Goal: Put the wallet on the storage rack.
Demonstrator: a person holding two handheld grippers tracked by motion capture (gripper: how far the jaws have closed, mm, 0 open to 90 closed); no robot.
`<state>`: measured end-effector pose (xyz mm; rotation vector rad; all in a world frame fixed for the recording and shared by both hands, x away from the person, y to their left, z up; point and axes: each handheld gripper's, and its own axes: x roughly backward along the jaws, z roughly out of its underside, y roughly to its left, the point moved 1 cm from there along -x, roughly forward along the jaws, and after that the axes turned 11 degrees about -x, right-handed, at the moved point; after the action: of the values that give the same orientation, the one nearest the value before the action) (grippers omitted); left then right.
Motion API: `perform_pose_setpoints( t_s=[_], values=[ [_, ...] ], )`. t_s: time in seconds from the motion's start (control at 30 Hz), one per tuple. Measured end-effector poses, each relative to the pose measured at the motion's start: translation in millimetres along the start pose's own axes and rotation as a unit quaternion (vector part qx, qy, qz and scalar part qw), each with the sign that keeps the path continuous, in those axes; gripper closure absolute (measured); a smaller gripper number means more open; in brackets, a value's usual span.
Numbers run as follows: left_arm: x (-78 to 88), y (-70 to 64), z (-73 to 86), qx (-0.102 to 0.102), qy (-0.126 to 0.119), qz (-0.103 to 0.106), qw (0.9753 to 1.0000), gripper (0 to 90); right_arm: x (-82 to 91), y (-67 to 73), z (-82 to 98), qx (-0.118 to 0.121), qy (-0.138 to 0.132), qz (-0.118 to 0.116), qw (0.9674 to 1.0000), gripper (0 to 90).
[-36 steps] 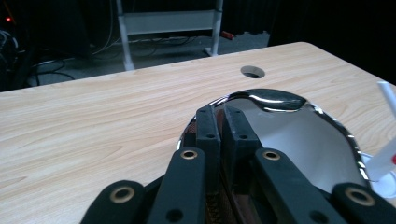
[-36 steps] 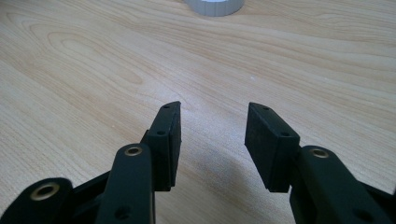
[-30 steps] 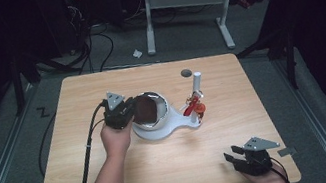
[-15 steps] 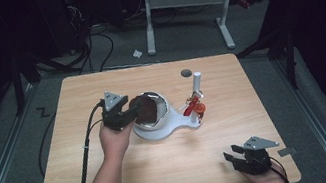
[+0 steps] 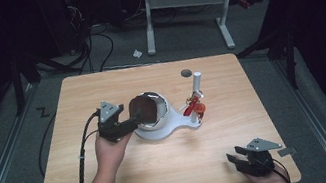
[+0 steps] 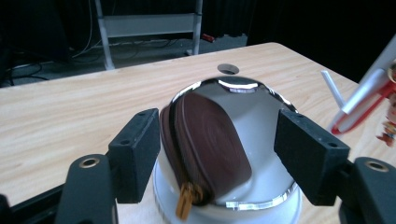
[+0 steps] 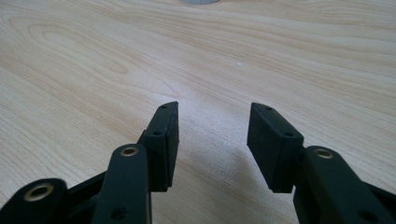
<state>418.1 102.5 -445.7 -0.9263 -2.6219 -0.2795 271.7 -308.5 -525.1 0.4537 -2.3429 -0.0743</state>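
A brown zipped pouch (image 6: 205, 149) leans inside a shiny metal bowl (image 6: 261, 121) that sits tilted on a white base (image 5: 168, 131) at the table's middle. My left gripper (image 6: 219, 135) is open just left of the bowl (image 5: 161, 107). Its jaws have just been opening and stand either side of the pouch (image 5: 146, 110) without pressing on it. My right gripper (image 5: 236, 159) rests near the front right corner. Its jaws have just been opening a little, with nothing but bare wood between them (image 7: 212, 126).
A small stand with a white tube and a red part (image 5: 195, 101) rises from the base's right end, close to the bowl. A round hole (image 5: 186, 73) sits in the table behind it. A desk frame and cables lie on the floor beyond the far edge.
The left gripper's jaws have spread apart and let go of the pouch, which stays in the bowl. The left hand has drawn back a little to the left. The right hand has kept still.
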Motion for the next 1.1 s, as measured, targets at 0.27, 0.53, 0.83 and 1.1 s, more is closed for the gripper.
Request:
perform_pose_setpoints(
  t_s=[0.27, 0.53, 0.83, 1.1],
  values=[
    [29.6, 8.8, 29.6, 0.020, 0.002, 0.009, 0.9998, 30.4, -2.9, 0.1, -0.3, 0.000, 0.003, 0.005, 1.0000, 53.8],
    [58.7, 18.2, 71.8, 0.034, 0.029, 0.007, 0.9990, 30.4, -2.9, 3.4, -0.9, 0.010, 0.002, 0.004, 0.9999, 53.8],
    [88.8, 26.8, 116.6, 0.040, 0.088, 0.003, 0.9953, 30.4, -5.3, 6.6, -2.9, 0.016, 0.001, 0.002, 0.9999, 53.8],
    [129.8, 14.1, 157.2, 0.033, 0.131, 0.009, 0.9908, 30.4, -3.5, 4.9, -2.2, 0.019, -0.003, 0.003, 0.9998, 53.8]
  ],
)
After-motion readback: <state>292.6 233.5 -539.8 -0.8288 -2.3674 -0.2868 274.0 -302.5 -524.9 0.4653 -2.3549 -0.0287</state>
